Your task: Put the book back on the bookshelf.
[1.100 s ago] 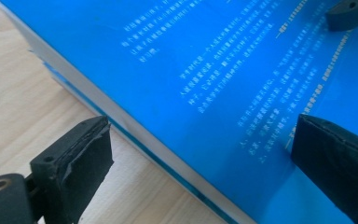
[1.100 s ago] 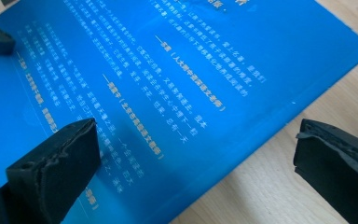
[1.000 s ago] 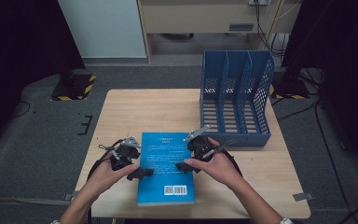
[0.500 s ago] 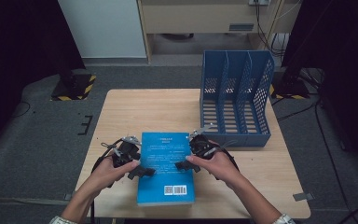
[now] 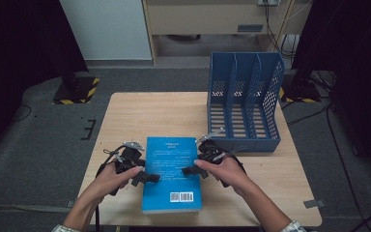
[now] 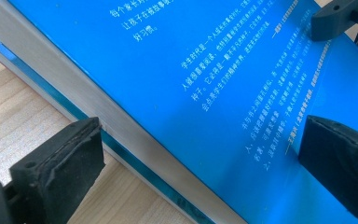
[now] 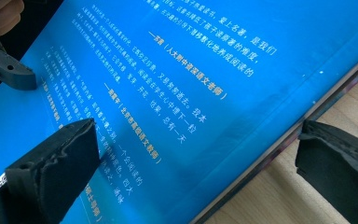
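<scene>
Blue book (image 5: 171, 174) lies flat on the wooden surface (image 5: 145, 116), back cover up, barcode toward the person's edge, near the front middle of the surface. Left gripper (image 5: 144, 177) sits at the book's left edge, right gripper (image 5: 192, 170) at its right edge, each held by a hand (image 5: 110, 178). In the left gripper view the fingers (image 6: 58, 170) are spread wide: one pad is down at surface level just beside the page edge, the other hangs over the cover near the white text; the book edge sits between them, and neither pad is visibly pressing on it. In the right gripper view it's the same: fingers (image 7: 51, 170) wide apart, one pad over the cover, one beside the book's edge above the wood, straddling that edge with a gap showing on the outer side. So both grippers are open around opposite edges, nothing clamped. Each gripper view also catches a tip of the other gripper on the far side of the cover. Blue file rack (image 5: 244, 104) with upright dividers stands at the back right of the surface, its front lip near the book's far right corner and just beyond the right gripper. Book and rack look apart, though the gap is narrow in the high view.
</scene>
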A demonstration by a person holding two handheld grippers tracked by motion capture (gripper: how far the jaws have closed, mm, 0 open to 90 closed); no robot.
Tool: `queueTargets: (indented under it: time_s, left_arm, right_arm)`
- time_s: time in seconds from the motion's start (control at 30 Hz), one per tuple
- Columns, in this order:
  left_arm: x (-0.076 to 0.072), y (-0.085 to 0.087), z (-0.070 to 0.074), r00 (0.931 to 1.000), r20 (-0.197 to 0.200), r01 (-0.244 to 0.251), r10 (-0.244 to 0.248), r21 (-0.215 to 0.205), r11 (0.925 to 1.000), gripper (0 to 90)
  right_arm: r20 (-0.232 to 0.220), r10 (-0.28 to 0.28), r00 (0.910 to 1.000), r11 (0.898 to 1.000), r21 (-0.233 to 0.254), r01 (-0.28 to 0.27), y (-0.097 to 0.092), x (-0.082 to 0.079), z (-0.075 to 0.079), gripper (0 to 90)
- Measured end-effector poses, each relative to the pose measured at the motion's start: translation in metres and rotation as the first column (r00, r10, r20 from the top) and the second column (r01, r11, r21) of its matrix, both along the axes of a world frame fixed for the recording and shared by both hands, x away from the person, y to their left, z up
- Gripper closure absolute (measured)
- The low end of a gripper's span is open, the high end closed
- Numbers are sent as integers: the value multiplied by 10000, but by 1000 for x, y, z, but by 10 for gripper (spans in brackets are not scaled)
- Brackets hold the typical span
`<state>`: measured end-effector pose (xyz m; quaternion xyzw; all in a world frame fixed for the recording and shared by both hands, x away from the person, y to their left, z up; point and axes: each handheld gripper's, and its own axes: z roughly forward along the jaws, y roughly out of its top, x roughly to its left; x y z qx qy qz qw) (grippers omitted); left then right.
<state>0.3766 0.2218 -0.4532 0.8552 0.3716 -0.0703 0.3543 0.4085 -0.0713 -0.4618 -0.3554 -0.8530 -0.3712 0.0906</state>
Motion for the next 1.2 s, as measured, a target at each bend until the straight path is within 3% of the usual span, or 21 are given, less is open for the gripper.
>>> queueTargets:
  time_s: [0.23,0.3,0.47,0.53,0.7,1.2]
  left_arm:
    - [2,2,-2,9999,-121,82,-84,-136,9999,0]
    - [2,2,-2,9999,-118,88,-90,-178,9998,0]
    - [2,3,-2,9999,-66,111,-112,-184,9998,0]
    - [1,1,-1,9997,204,111,-109,-114,9999,0]
    - [3,1,1,9997,142,203,-202,-36,9998,5]
    - [6,2,3,9997,-49,259,-259,58,9996,36]
  right_arm:
    - [-69,-11,10000,9999,172,12,-1,1,-2,0]
    - [-481,23,9988,9976,687,11,-1,3,-9,0]
    - [-629,-5,9980,9992,395,30,2,4,-6,0]
    - [-589,-53,9983,9994,333,73,2,3,-5,3]
    - [-661,-144,9977,9999,72,149,5,4,0,23]
    - [-578,-10,9983,9998,210,23,5,7,3,57]
